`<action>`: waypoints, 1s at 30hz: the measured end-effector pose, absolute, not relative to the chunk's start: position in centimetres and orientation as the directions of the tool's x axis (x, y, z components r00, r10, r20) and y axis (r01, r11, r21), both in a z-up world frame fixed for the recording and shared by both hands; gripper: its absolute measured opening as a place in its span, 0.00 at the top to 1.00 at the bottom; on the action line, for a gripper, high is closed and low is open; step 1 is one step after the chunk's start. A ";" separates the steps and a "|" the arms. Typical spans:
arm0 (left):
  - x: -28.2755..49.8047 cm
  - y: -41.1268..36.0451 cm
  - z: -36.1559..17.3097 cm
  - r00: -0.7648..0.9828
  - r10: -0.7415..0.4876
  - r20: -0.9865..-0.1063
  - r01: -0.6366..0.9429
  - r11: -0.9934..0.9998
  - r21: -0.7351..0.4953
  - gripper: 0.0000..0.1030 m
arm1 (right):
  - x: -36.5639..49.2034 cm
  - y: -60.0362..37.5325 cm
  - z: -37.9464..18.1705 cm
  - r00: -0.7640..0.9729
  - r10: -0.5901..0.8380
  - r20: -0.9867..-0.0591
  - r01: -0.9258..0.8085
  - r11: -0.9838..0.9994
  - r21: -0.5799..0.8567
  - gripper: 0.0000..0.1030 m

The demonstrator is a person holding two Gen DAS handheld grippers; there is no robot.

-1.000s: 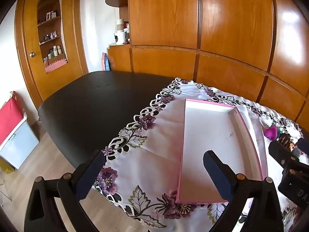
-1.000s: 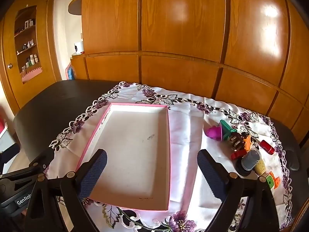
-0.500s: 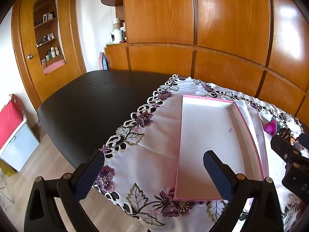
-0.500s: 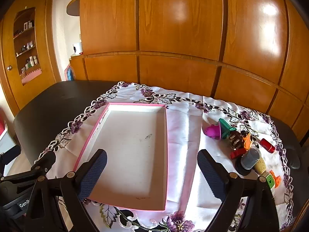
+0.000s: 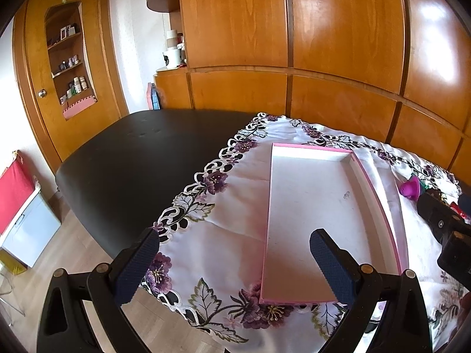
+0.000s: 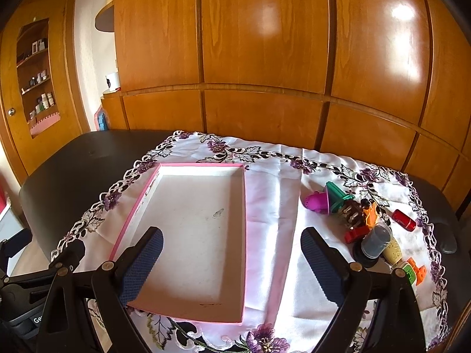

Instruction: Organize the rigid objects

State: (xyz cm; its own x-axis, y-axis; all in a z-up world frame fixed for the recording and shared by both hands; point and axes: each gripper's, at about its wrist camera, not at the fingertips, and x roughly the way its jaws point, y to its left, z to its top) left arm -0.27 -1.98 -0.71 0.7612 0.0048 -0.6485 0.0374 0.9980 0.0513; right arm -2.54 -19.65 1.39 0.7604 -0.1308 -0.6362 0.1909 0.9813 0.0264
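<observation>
Shallow pink-rimmed white cardboard tray (image 6: 194, 223) empty, centre frame, on white embroidered floral cloth (image 6: 273, 206) over black table (image 6: 73, 164). Cluster of small plastic toys (image 6: 362, 223) right of tray, piled, overlapping, count unclear. Left gripper (image 5: 232, 267) and right gripper (image 6: 229, 264): jaws wide apart, holding nothing. Wooden wall panels (image 6: 265, 58) behind.

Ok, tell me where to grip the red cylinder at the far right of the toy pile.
Grip the red cylinder across its round sides at mid-length, coming from above with the right gripper. It lies on its side, apart from the pile, so both flanks look free.
</observation>
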 end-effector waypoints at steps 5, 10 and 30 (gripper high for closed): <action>-0.4 -2.8 -0.4 0.766 -0.020 -0.642 0.077 0.995 0.061 0.00 | -2.3 -21.0 1.1 0.751 -0.147 -0.644 0.210 0.977 0.022 0.07; -0.5 -4.2 0.3 0.784 -0.025 -0.620 0.114 0.988 0.103 0.00 | -2.4 -23.8 0.7 0.733 -0.179 -0.656 0.231 0.973 -0.007 0.07; -0.6 -9.3 2.2 0.822 -0.079 -0.564 0.229 0.952 0.201 0.00 | -4.5 -44.2 0.3 0.664 -0.356 -0.658 0.458 0.889 -0.020 0.01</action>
State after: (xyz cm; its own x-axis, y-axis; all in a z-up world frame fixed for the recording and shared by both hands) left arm -0.62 -9.29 2.16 0.8218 -0.0786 -0.5643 0.2294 0.9522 0.2015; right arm -4.53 -44.15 0.27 0.6636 -0.3562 -0.6578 0.4577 0.8889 -0.0195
